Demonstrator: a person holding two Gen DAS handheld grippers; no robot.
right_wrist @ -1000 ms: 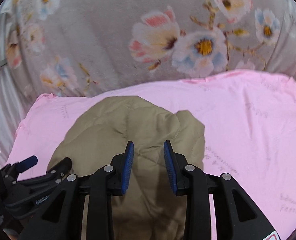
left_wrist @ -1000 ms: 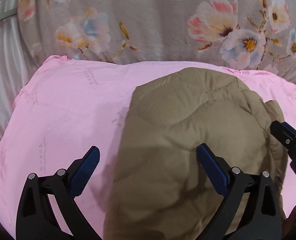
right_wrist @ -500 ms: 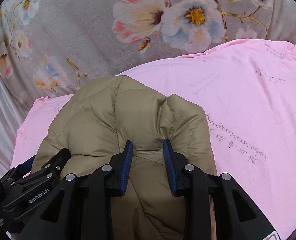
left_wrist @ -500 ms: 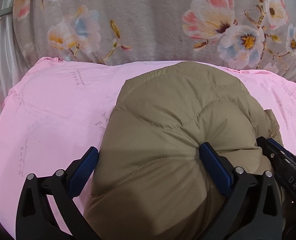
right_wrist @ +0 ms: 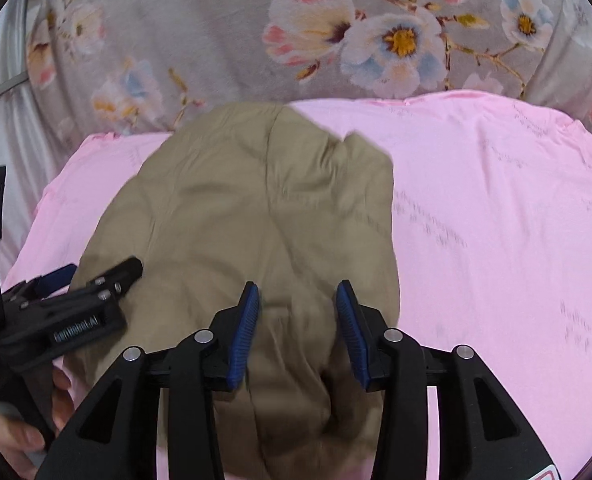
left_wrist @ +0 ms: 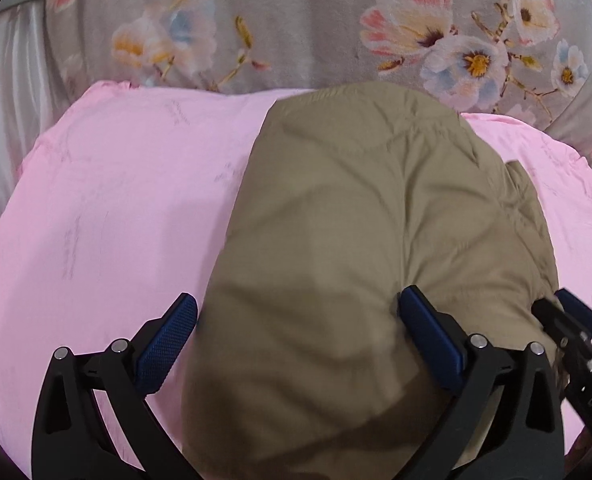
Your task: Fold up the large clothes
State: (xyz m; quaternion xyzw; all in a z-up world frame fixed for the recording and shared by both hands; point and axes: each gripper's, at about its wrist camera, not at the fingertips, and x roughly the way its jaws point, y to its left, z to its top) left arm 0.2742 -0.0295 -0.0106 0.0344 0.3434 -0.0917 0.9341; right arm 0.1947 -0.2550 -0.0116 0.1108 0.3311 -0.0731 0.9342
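Far left: we see pale satin-like fabric (left_wrist: 3, 128) along the edge, beside the pink sheet (left_wrist: 107, 208) that covers the bed.
Left tool (left_wrist: 296, 344): we hold it with its fingers spread wide — the left blue pad (left_wrist: 167, 344) sits over the pink sheet, the right one rests against the jacket's padding, and a bulge of the jacket lies between them without being pinched.
Jacket (left_wrist: 360, 232): our olive quilted garment lies bunched in a rounded heap on the pink sheet, its far end reaching up to the floral blanket.
Right tool (right_wrist: 298, 332): its jaws are opening — the jacket's fabric sits between the two blue pads, and we cannot tell for sure that either pad still presses on it.
Hand (right_wrist: 27, 428): ours shows low at the left of the right wrist view, gripping the left tool's handle.
Backdrop: a grey floral blanket (right_wrist: 255, 40) runs across the far side, behind the sheet.
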